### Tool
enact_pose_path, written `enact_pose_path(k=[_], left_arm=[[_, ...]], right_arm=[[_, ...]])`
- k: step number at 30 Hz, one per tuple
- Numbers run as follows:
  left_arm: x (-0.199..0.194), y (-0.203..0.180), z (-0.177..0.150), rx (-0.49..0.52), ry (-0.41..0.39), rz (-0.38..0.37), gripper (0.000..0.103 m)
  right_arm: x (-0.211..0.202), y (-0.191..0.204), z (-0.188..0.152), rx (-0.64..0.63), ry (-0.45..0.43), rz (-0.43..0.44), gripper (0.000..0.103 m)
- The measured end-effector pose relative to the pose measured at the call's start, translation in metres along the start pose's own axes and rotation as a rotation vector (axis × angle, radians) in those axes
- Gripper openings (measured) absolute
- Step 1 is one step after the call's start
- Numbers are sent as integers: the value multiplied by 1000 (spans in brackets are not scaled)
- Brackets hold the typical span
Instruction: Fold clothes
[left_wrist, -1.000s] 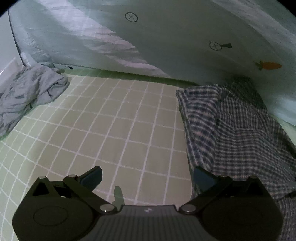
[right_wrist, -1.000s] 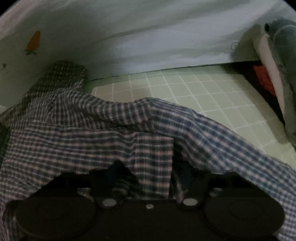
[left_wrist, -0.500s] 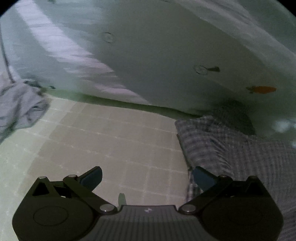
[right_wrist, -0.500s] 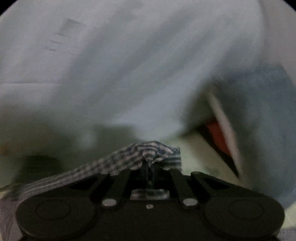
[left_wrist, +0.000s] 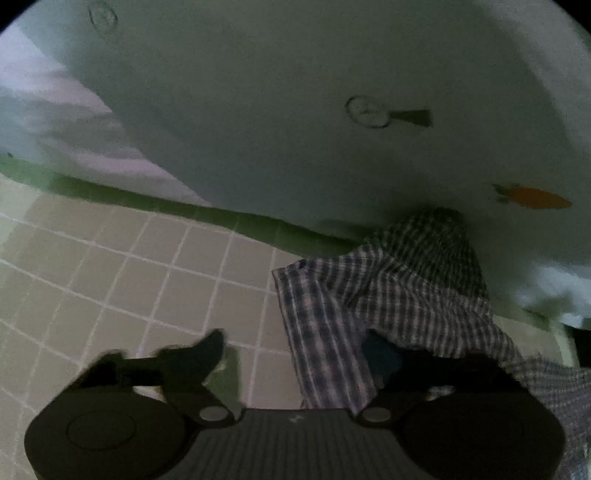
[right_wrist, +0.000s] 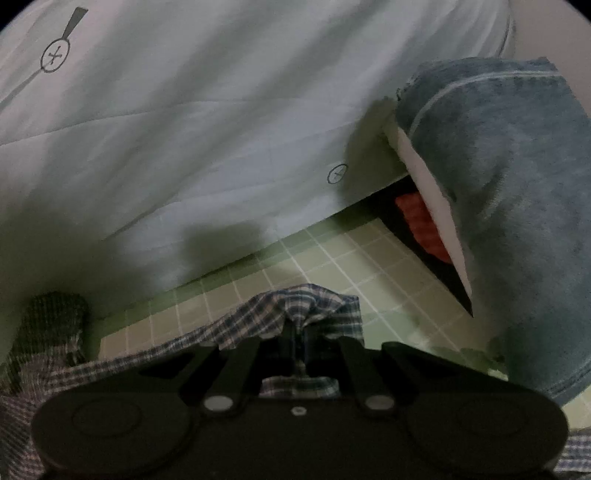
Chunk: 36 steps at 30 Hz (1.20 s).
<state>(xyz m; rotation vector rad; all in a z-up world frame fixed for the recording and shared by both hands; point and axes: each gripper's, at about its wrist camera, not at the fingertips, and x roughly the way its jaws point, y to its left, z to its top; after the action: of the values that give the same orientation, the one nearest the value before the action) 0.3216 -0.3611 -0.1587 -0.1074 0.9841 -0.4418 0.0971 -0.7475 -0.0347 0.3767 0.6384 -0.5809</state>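
The right gripper (right_wrist: 295, 347) is pinched tight on a bunched edge of the soft blue-and-white checked cotton shirt (right_wrist: 306, 306) and holds it up off the green squared sheet (right_wrist: 332, 258). The left gripper (left_wrist: 295, 354) is spread wide at the shirt's other edge (left_wrist: 314, 317), gripping nothing. The shirt is light and floppy, so it sags; take it by corners or hems. Behind is a pale quilt (left_wrist: 295, 110). A second ago the right gripper was low, under the cloth.

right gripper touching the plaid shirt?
Touching. The right wrist view shows the right gripper shut on a bunched fold of the plaid shirt, with cloth pinched between its fingers.
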Motion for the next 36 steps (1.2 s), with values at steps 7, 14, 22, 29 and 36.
enact_pose_path(k=[7, 14, 22, 29, 36], left_arm=[[7, -1, 17, -25, -51, -25, 2], [21, -6, 33, 30, -69, 6, 3], [-11, -2, 30, -5, -89, 101, 81], [-100, 7, -13, -26, -118, 74, 93], [-180, 19, -103, 19, -114, 44, 96]], right_arm=[[-5, 6, 9, 2, -45, 15, 5], [-9, 15, 12, -17, -76, 13, 4], [-19, 34, -2, -110, -79, -31, 4], [-97, 69, -44, -279, -163, 66, 4], [-163, 94, -138, -402, -76, 174, 4]])
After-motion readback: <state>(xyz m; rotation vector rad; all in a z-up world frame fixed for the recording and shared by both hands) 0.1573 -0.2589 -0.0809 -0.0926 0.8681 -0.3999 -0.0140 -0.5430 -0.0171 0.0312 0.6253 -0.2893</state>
